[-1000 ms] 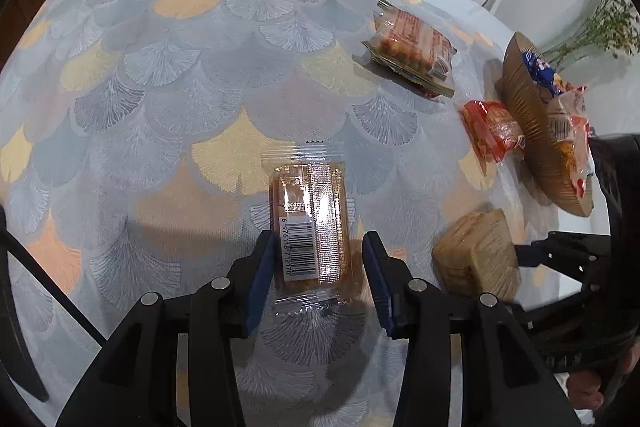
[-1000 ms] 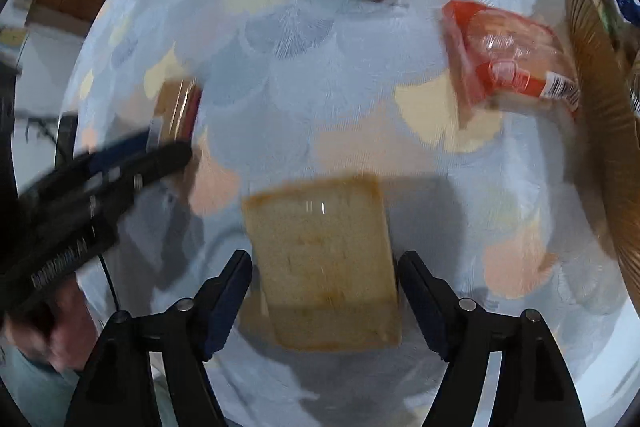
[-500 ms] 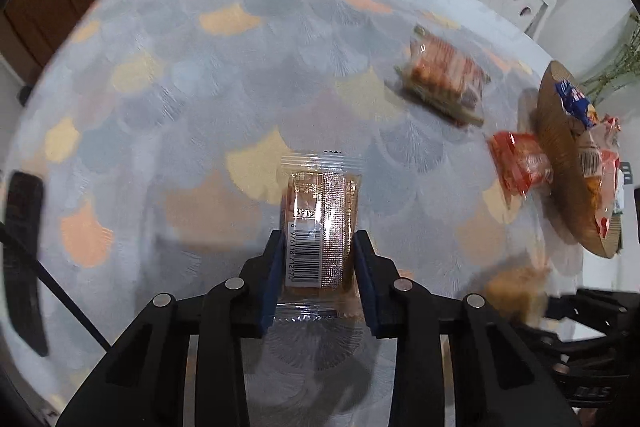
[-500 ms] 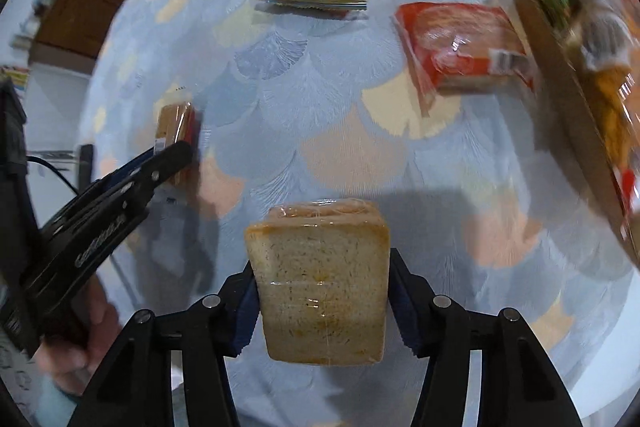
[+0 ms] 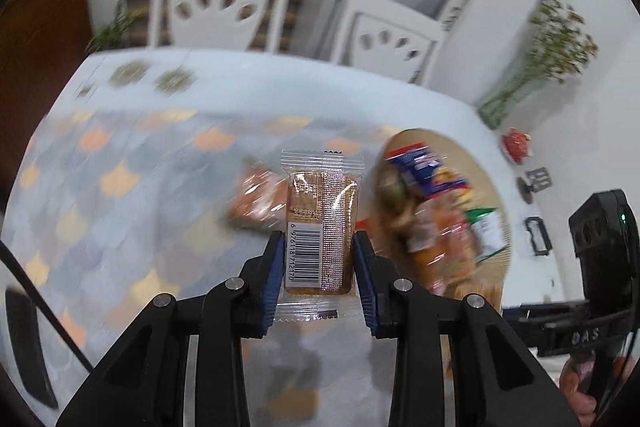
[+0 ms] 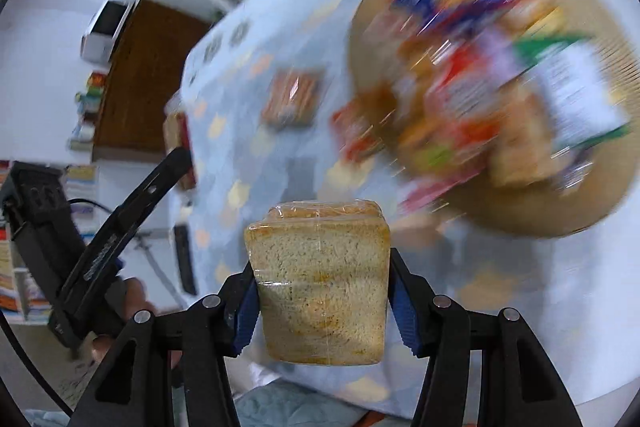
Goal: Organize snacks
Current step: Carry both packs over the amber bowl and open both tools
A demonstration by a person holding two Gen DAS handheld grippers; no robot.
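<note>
My left gripper (image 5: 318, 259) is shut on a clear-wrapped cracker packet (image 5: 320, 223) with a barcode, held in the air above the patterned table (image 5: 120, 187). My right gripper (image 6: 322, 291) is shut on a wrapped stack of sliced bread (image 6: 320, 279), also lifted off the table. A round woven tray (image 5: 502, 227) (image 6: 592, 187) heaped with several snack packs lies ahead and to the right of both grippers. A reddish snack pack (image 5: 256, 203) (image 6: 292, 99) stays on the cloth. The left gripper (image 6: 182, 167) shows at the left of the right wrist view.
Two white chairs (image 5: 220, 7) stand behind the table. A vase of dried flowers (image 5: 532, 67) is at the far right corner. A small red pack (image 6: 352, 139) lies beside the tray. A hand (image 6: 132, 303) holds the left tool.
Both grippers closed on their snacks and lifted them off the table. Both views have risen and tipped up, and the tray now sits nearer the centre.
</note>
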